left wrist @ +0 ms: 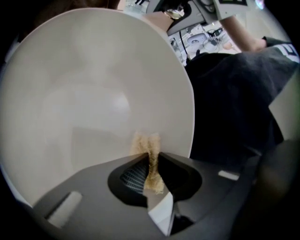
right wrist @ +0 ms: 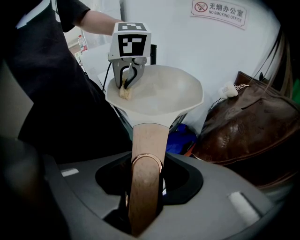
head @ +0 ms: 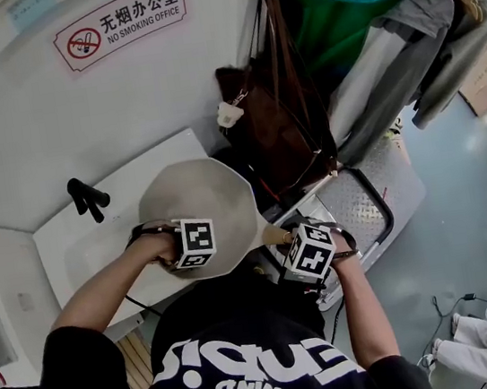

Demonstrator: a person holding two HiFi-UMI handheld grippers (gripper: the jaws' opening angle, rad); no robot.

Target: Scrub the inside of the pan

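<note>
Right gripper (right wrist: pixel 146 180): clamping part-open jaws on wooden handle (right wrist: pixel 149 140), holding pan (right wrist: pixel 161 96) above white sink (head: pixel 70 247), long axis running away toward wall (head: pixel 17 132), bowl facing up; left gripper (left wrist: pixel 151 161): pinching tan scrub pad (left wrist: pixel 146 146), pressing it against pan's inside.
</note>
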